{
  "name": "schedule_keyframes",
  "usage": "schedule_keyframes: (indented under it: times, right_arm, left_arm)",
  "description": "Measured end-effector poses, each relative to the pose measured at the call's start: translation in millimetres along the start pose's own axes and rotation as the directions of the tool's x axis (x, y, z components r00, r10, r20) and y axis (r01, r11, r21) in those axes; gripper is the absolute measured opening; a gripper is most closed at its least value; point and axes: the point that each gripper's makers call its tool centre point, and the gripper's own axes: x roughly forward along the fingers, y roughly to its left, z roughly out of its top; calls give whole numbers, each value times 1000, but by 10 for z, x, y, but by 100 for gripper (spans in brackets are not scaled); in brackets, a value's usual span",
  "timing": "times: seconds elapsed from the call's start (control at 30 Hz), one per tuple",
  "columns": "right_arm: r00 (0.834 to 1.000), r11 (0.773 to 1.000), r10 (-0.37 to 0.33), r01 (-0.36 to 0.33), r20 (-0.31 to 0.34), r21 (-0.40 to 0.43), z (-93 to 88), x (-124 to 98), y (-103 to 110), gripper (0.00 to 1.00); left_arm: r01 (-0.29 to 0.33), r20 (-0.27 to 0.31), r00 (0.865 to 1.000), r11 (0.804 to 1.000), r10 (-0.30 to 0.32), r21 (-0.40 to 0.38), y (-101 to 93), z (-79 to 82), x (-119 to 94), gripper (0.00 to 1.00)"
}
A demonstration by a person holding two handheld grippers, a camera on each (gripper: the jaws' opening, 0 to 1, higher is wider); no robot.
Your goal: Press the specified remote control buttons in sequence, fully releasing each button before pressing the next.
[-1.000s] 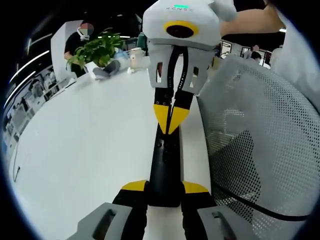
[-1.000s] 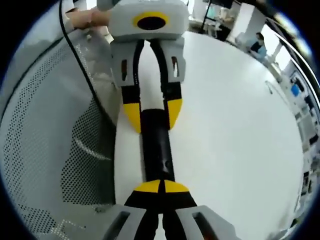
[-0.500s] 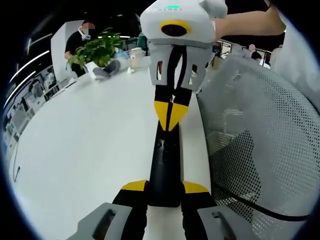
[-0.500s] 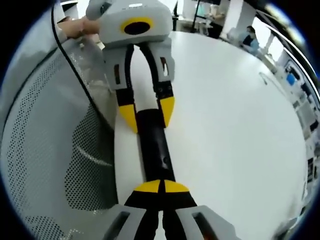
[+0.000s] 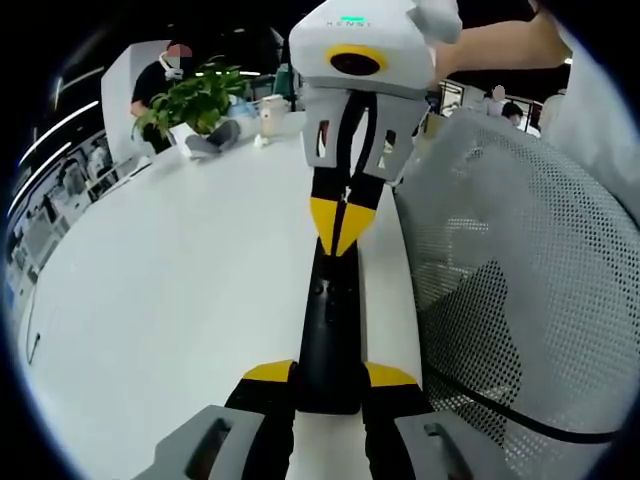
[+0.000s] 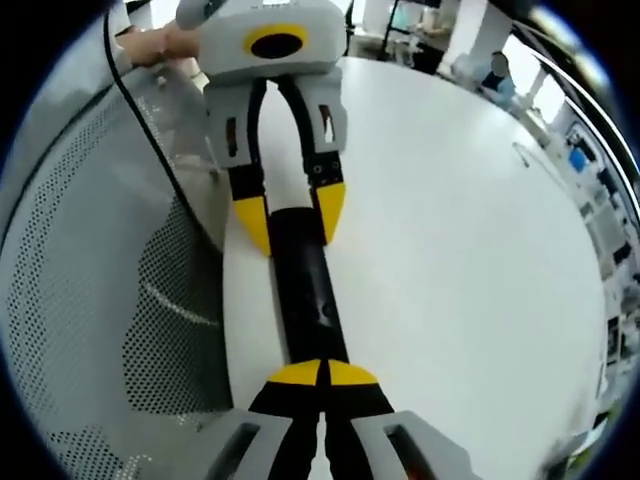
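Left yellow-tipped gripper (image 5: pixel 330 378) clamps one end of the slim black remote control (image 5: pixel 330 330); right yellow-tipped gripper (image 6: pixel 321 375), jaws closed, touches its other end.

The remote control (image 5: pixel 330 330) looks like smooth black plastic with a slight sheen. The table (image 5: pixel 170 300) is a smooth, matt white surface. Beside it, the chair back (image 5: pixel 520 290) is pale perforated mesh cloth, see-through in places. The right gripper (image 5: pixel 338 232) wears glossy white plastic housing and yellow-tipped matt black fingers.
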Motion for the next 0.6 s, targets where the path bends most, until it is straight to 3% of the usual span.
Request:
schedule_keyframes:
  times: [0.27, 0.37, 0.6]
  right_arm:
    - [999, 998, -23, 21, 39, 58, 7, -12, -4, 0]
    - [996, 998, -52, 50, 71, 36, 42, -19, -25, 0]
    - [997, 999, -25, 23, 78, 36, 105, -6, -1, 0]
  left_arm:
    - [0, 1, 1000, 1000, 0, -1, 2, 0, 0, 24]
    - [-1, 2, 1000, 1000, 1, -1, 0, 0, -1, 24]
    - [-1, 1, 1000, 1000, 1, -1, -1, -1, -2, 24]
